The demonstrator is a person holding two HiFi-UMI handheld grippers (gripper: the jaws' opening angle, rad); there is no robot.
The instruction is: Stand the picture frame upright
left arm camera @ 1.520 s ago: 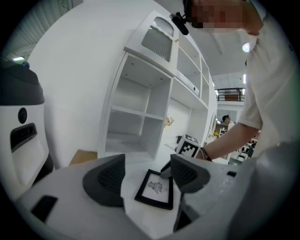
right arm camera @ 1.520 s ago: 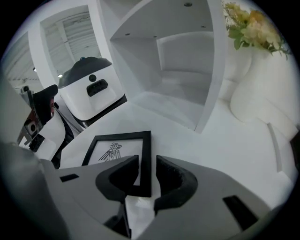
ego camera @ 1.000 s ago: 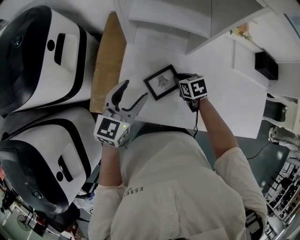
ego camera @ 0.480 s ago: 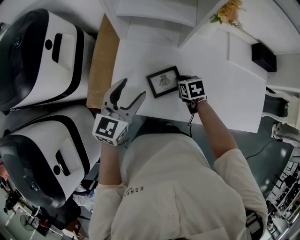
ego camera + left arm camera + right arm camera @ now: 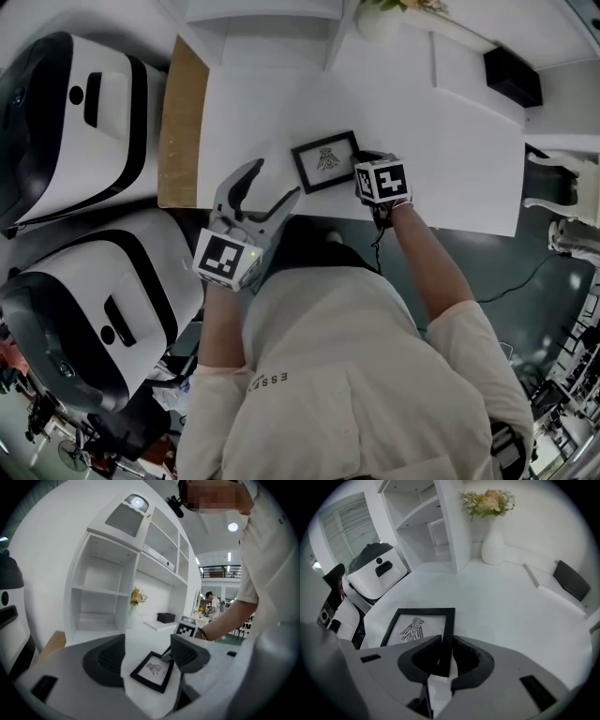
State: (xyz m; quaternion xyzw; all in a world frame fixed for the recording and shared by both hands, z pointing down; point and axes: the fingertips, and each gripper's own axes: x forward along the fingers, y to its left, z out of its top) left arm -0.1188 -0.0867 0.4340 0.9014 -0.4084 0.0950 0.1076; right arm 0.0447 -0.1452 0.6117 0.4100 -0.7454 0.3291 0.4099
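Note:
A small black picture frame (image 5: 324,160) with a bird drawing lies face up on the white table (image 5: 450,159), close to its front edge. My right gripper (image 5: 362,168) is shut on the frame's right-hand edge; in the right gripper view the black rail (image 5: 446,634) sits pinched between the two pads of that gripper (image 5: 444,641). My left gripper (image 5: 270,183) hangs open to the left of the frame, over the table's front edge, touching nothing. The left gripper view shows the frame (image 5: 152,671) between and beyond the spread jaws of the left gripper (image 5: 147,653).
White shelving (image 5: 112,592) stands at the back of the table. A white vase of flowers (image 5: 492,541) and a black box (image 5: 512,77) sit at the back right. A wooden board (image 5: 178,122) and two large white-and-black machines (image 5: 75,131) are at the left.
The head view has tilted, so the table sits lower and wider in the picture. The right gripper keeps its hold on the frame's edge. The left gripper has hardly moved.

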